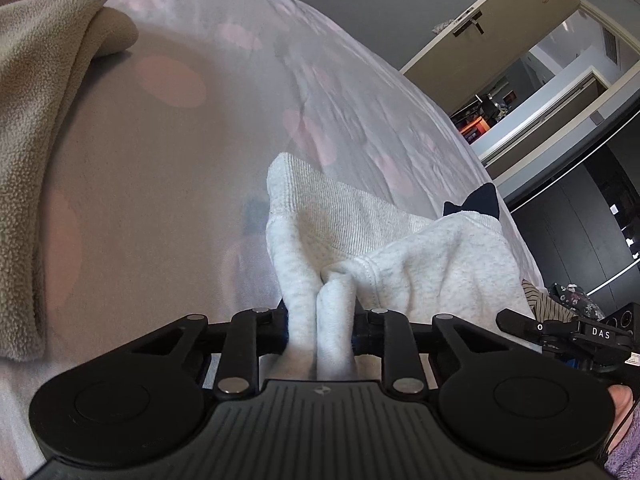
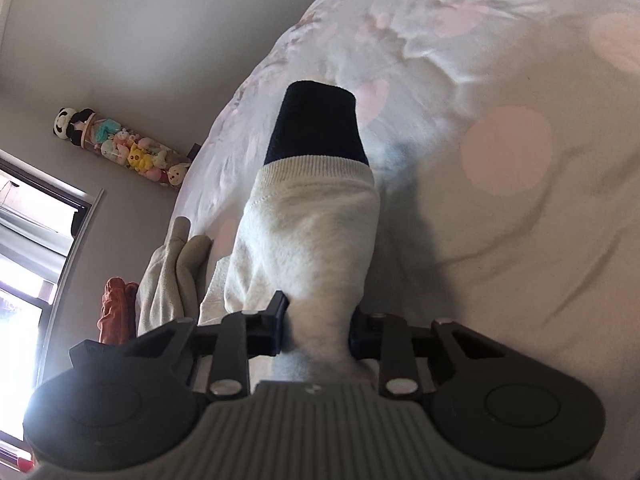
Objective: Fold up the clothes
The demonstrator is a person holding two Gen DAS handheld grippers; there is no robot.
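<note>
A light grey sweatshirt [image 1: 400, 256] with a ribbed hem hangs over the bed, bunched between the jaws of my left gripper [image 1: 320, 324], which is shut on it. In the right wrist view the same grey sweatshirt [image 2: 312, 240] shows a sleeve ending in a dark navy cuff [image 2: 316, 124]. My right gripper [image 2: 318, 332] is shut on that sleeve. The navy cuff [image 1: 476, 202] peeks out past the fabric in the left wrist view, and the right gripper's black body [image 1: 568, 334] shows at the right edge there.
The bed's white cover with pink dots [image 1: 180, 184] fills both views. A beige fleece [image 1: 36, 120] lies at the left, also the beige fleece [image 2: 172, 280] beside an orange garment [image 2: 114, 308]. An open door [image 1: 492, 28] and a window [image 2: 28, 280] flank the bed.
</note>
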